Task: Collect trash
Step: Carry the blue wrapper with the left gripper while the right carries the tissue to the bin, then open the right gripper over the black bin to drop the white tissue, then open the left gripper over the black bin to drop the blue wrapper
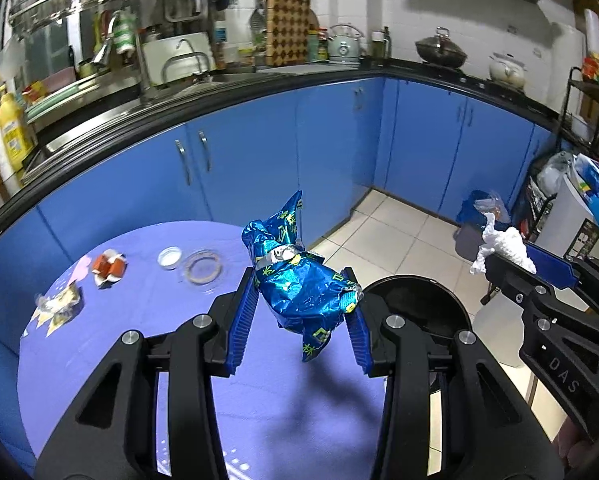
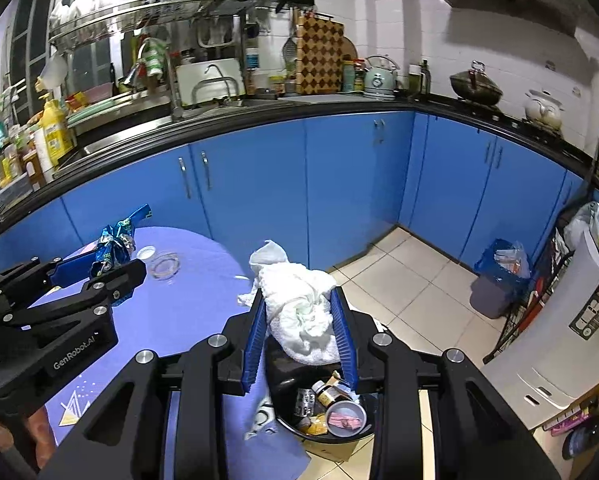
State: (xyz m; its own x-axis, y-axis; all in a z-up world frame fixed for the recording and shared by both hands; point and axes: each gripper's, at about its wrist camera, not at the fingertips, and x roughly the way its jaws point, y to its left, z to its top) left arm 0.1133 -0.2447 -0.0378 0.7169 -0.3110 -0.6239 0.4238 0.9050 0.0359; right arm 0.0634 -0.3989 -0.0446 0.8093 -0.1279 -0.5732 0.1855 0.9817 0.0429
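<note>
My left gripper [image 1: 302, 292] is shut on a crumpled blue foil wrapper [image 1: 299, 280], held above the purple table's [image 1: 139, 320] right edge. The same wrapper [image 2: 113, 250] and the left gripper [image 2: 95, 276] show at the left of the right wrist view. A crumpled white paper towel [image 2: 299, 308] sits squeezed in my right gripper [image 2: 299, 320], which is shut on it right over the black trash bin [image 2: 327, 436]. The bin's rim [image 1: 455, 308] lies just right of the wrapper. At the right of the left wrist view, the right gripper [image 1: 511, 260] holds the towel [image 1: 503, 244].
On the table lie an orange-and-white wrapper [image 1: 108, 268], a small white lid [image 1: 169, 258], a clear glass ashtray [image 1: 204, 270] and a clear wrapper [image 1: 57, 304]. The bin holds jars and packets [image 2: 331, 404]. Blue cabinets [image 1: 259, 152] stand behind; a blue-lined grey bin [image 2: 495, 276] sits on the tiled floor.
</note>
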